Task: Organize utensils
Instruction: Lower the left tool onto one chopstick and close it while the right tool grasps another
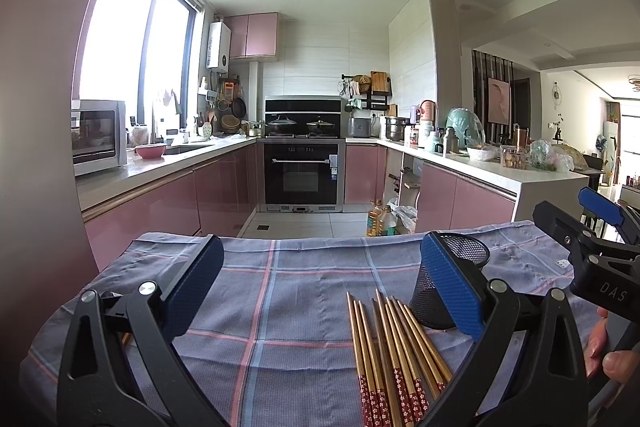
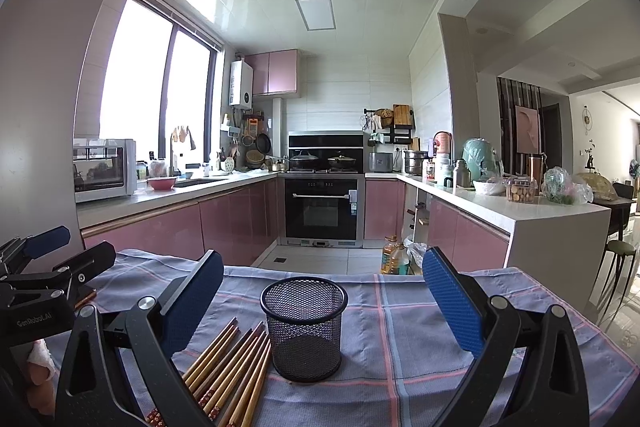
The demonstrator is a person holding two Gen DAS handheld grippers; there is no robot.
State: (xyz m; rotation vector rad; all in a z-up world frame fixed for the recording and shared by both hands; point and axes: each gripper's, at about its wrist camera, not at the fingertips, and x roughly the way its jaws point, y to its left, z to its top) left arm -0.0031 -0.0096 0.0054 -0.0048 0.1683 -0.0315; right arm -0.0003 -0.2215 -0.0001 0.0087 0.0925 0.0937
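Several wooden chopsticks [image 1: 394, 351] with red flowered ends lie side by side on a blue checked cloth [image 1: 280, 307]. A black mesh cup [image 1: 450, 279] stands upright just right of them, empty as far as the right wrist view shows. My left gripper [image 1: 320, 287] hovers open above the cloth, with the chopsticks between its fingers near the right one. My right gripper [image 2: 324, 299] is open too, and the mesh cup [image 2: 304, 327] sits between its fingers; the chopsticks [image 2: 236, 363] lie by its left finger. The right gripper [image 1: 600, 239] shows at the right edge of the left wrist view.
The cloth [image 2: 420, 339] covers a small table whose far edge drops to a tiled kitchen floor. Pink cabinets, an oven [image 1: 302, 171] and cluttered counters stand beyond. Oil bottles [image 2: 394, 257] stand on the floor. The left gripper's body [image 2: 40, 291] is at the left.
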